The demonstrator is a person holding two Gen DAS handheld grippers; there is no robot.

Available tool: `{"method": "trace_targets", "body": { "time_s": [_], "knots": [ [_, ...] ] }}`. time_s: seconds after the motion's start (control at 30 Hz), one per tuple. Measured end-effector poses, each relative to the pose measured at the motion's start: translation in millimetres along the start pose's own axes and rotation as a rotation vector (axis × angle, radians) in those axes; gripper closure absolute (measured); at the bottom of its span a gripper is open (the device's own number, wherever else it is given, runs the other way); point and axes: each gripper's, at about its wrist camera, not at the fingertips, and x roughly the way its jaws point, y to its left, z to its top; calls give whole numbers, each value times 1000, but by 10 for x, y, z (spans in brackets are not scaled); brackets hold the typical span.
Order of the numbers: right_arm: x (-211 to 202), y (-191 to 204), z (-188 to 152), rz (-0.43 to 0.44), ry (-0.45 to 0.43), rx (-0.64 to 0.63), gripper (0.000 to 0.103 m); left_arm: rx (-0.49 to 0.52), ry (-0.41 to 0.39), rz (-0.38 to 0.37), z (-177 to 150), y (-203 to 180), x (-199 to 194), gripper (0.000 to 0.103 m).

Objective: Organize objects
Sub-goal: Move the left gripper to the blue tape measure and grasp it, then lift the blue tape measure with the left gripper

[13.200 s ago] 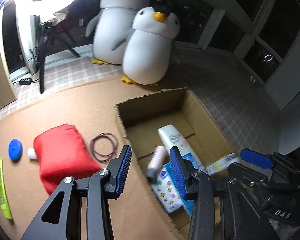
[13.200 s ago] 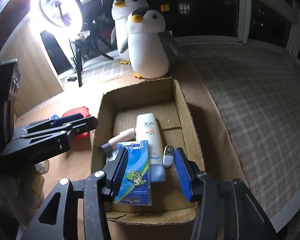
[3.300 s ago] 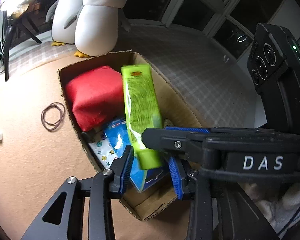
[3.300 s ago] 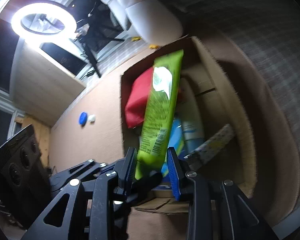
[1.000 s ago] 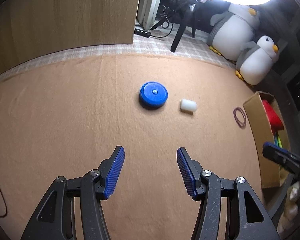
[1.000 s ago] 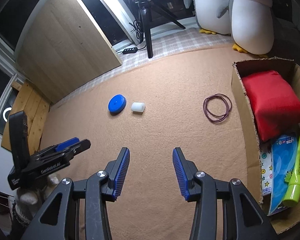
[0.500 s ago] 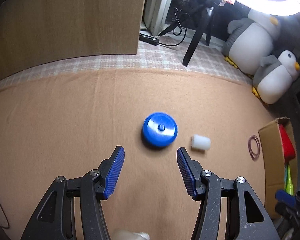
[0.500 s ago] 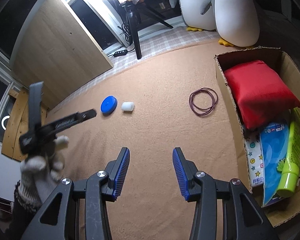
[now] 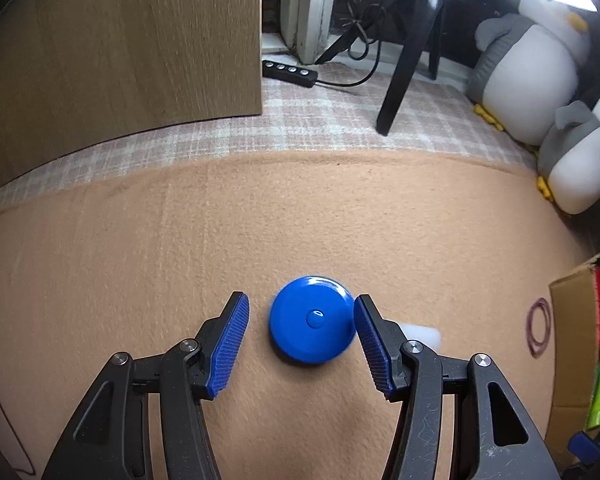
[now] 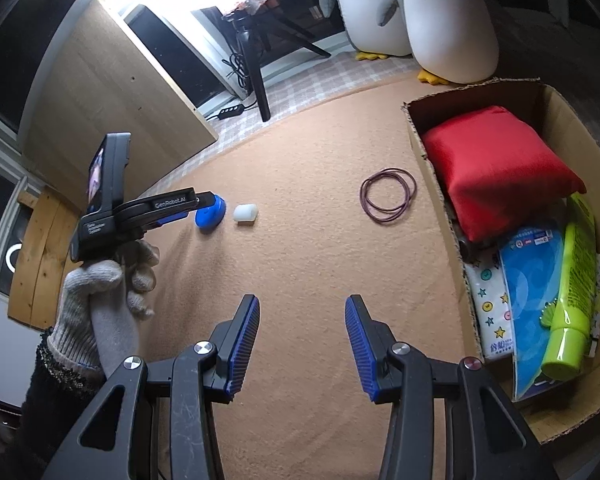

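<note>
**Blue disc sits between the left gripper's fingers**

The left gripper (image 9: 300, 344) points down at the tan mat (image 9: 140, 260) on the floor. Its jaws are apart and nothing is squeezed yet. The round blue disc (image 9: 312, 322) lies flat right between them — closer to the right finger, maybe just touching it, with a clear gap on the left side. The disc is round, so it has no long side to line up with. I think the next move is to close on it, and the gripper may need to slide a little to the right so the disc sits in the middle.

A small white cap (image 9: 420, 334) lies just beside the disc, partly hidden behind the right finger. It could get bumped.

The right gripper (image 10: 302, 344) hangs open over bare mat, holding nothing, well apart from the disc. The left hand (image 10: 108, 280) is much nearer. The cardboard box (image 10: 428, 152) waits on the right with a red pouch (image 10: 496, 168) and a green tube (image 10: 572, 300) inside.
</note>
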Motion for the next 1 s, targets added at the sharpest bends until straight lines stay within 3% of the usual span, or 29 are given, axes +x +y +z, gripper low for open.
{"method": "trace_targets", "body": {
  "time_s": [0.17,0.43,0.57,1.0],
  "knots": [
    [-11,2,9,1,1,-9,62,21,-6,36,2,-20,37,45],
    [12,39,6,7,11,-15,62,24,11,-13,-4,-47,85,45],
    [-8,37,5,7,10,-17,62,24,-2,-16,-28,-36,58,49],
    [-2,-13,-20,11,22,-5,62,54,-48,-46,-162,-51,23,49]
  ]
}}
